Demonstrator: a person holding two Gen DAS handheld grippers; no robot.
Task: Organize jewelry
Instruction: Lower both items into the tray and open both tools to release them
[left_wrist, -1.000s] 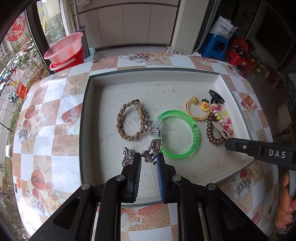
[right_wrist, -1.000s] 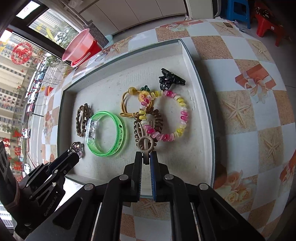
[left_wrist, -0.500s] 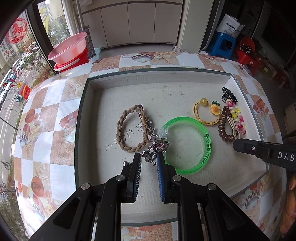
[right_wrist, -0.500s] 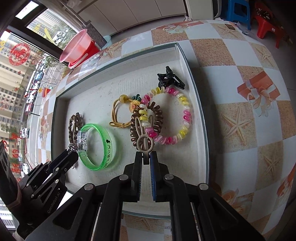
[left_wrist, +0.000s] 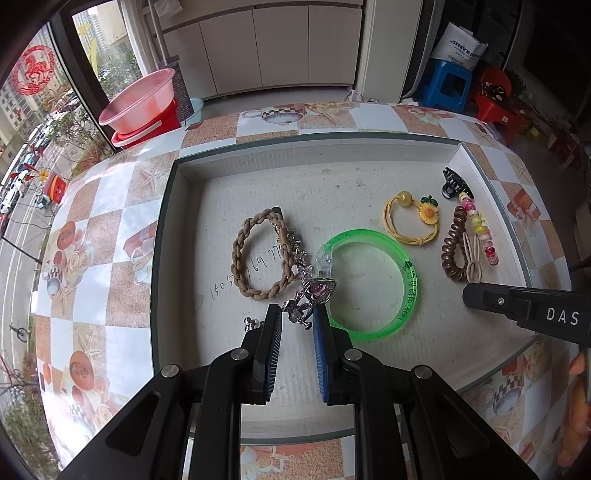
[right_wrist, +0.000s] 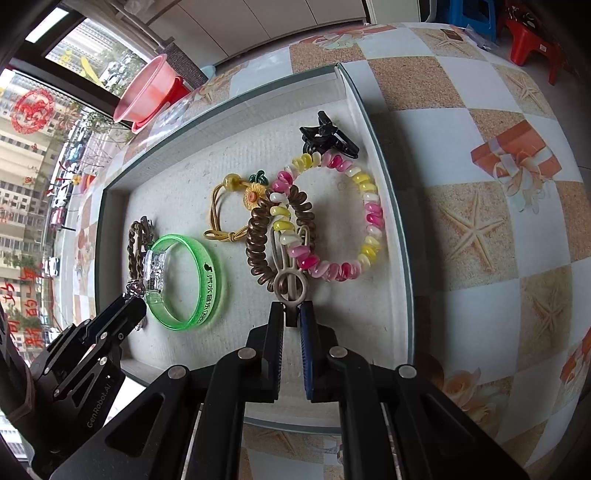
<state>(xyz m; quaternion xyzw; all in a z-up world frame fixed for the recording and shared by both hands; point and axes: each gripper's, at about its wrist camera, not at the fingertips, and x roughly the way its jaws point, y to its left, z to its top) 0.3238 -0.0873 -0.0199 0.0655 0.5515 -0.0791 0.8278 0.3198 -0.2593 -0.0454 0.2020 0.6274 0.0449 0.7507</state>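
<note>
Silver charm (left_wrist: 320, 290) between left gripper (left_wrist: 297, 318) fingertips

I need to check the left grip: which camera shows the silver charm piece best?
The left wrist view: the silver charm piece lies right at the left gripper fingertips, pink stone and clasp visible, overlapping the green bangle. The right wrist view shows only a sliver of it, mostly hidden behind the left gripper's finger.
</note>
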